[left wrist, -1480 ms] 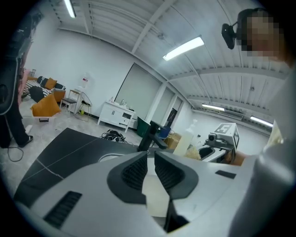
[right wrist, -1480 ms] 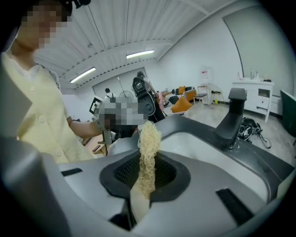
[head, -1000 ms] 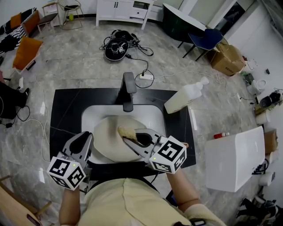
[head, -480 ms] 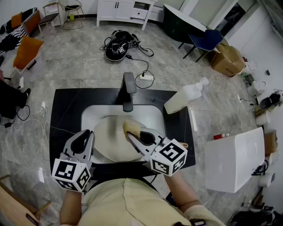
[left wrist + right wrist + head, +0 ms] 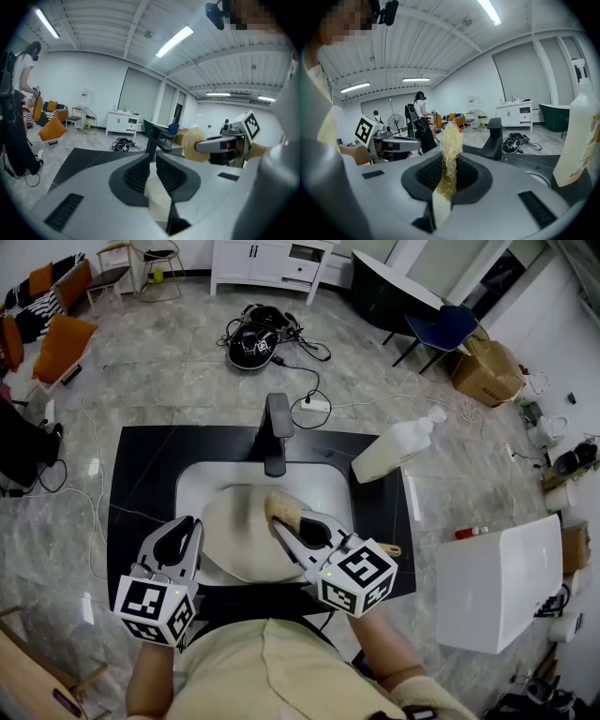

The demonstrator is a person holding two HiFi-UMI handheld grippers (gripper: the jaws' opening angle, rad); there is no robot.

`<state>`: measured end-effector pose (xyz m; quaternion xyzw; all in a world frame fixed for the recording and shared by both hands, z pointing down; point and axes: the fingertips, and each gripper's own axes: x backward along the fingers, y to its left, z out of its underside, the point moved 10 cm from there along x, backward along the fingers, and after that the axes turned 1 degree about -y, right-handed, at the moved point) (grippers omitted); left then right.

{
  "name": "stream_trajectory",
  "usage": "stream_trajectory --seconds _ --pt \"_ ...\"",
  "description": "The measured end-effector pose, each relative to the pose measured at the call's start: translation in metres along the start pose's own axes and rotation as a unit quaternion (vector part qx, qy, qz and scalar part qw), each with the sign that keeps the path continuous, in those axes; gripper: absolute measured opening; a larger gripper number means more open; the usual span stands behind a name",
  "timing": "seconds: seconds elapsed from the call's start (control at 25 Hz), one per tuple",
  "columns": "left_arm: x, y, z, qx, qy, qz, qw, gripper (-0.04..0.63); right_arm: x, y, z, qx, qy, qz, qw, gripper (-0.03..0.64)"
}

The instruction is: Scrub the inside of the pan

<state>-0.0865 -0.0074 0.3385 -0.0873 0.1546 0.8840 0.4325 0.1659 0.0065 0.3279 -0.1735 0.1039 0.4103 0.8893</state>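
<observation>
- Left gripper (image 5: 187,527), one, lower left of the head view: jaws clenched on the near-left rim of the pan (image 5: 239,538). A cream edge shows pinched between its ribbed pads in the left gripper view.
- Right gripper (image 5: 286,524), one, lower centre: jaws clamped on a scrubber (image 5: 277,507), whose fibrous yellow strands stand up between the pads in the right gripper view.
- Marker cubes, two, one on each gripper: black-and-white square patterns, no readable words.
- Pan, one, cream-coloured, at frame centre inside the sink (image 5: 199,486), below the faucet (image 5: 276,432).
- Pan contents: the scrubber alone, over the upper right of the inner face. Whether it touches cannot be told.
- Sink, one, white basin set in a black countertop (image 5: 141,474). It holds the pan.
- Faucet, one, black, at the basin's upper edge.
- Bottle (image 5: 396,452), one, white with a pump top, lying slanted on the countertop at right of centre. Its label print is too small to read.
- White box (image 5: 497,577), one, at lower right, well apart from the sink.
- Cardboard box (image 5: 486,367), one, upper right on the floor.
</observation>
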Motion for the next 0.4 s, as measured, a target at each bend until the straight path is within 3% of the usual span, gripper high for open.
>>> stream_trajectory --seconds 0.4 --pt "0.0009 -0.002 0.003 0.002 0.009 0.008 0.9999 0.051 0.0005 0.0019 0.0008 -0.002 -0.005 0.006 1.0 0.051"
